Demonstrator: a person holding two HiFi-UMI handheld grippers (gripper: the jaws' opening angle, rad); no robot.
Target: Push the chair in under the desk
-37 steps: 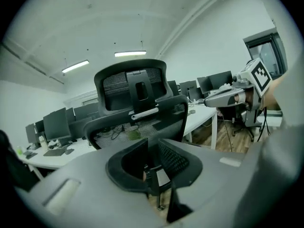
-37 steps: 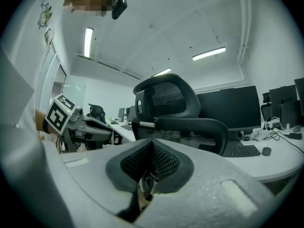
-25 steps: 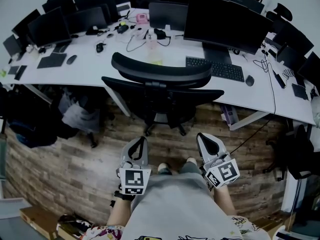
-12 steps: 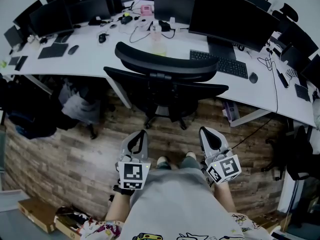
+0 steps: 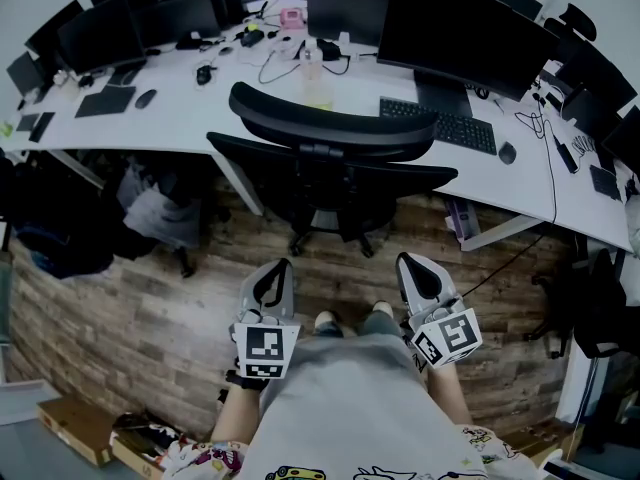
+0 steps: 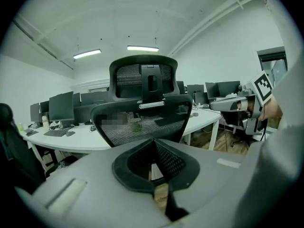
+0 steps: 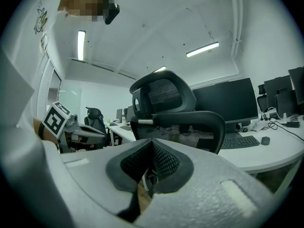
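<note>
nearest us, we hold our left gripper [image 5: 277,276] and right gripper [image 5: 412,276] low over the wooden floor [image 5: 150,288], side by side. both claws are clenched, with nothing between the jaws. both point ahead at the black mesh chair [image 5: 330,168] and are well apart from it. the chair stands at the front edge of the white desk [image 5: 200,118] with its back toward us. beyond it on the desk, a keyboard [image 5: 440,128] lies before a dark monitor [image 5: 455,38] near the far edge.
</note>
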